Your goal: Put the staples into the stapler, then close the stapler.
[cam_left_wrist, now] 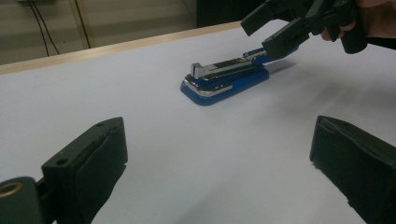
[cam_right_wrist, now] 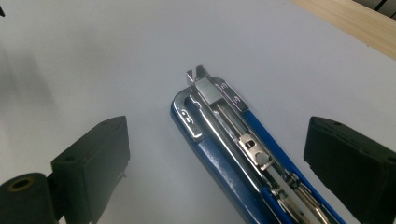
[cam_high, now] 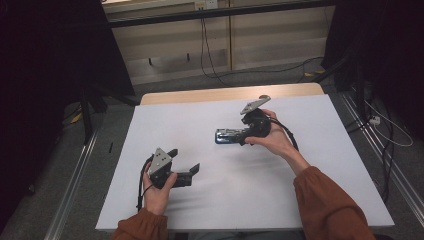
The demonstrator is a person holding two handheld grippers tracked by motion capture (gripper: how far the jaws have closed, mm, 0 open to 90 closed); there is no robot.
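A blue stapler (cam_high: pixel 231 135) lies flat on the white table (cam_high: pixel 320 190), a bit right of the middle, with its metal top swung open so the shiny staple track shows. The right gripper (cam_high: pixel 239 136) sits at the stapler's back end, and its jaws stand wide apart with the stapler between them. In the right gripper view the two black pads are clear of the stapler's sides, so nothing is being squeezed. The left gripper (cam_high: pixel 186 164) rests near the front left of the table, well apart from the stapler. Its jaws are open too and hold nothing. From here, a few things could go wrong. The stapler lies at a slant between the right jaws, so if they close now, one pad may hit first and push the stapler sideways. The pads could also land on the thin metal track instead of the blue body, and then the grip may slip or the top may snap shut. No hand holds the stapler down, so it could slide on the smooth table when it is touched.
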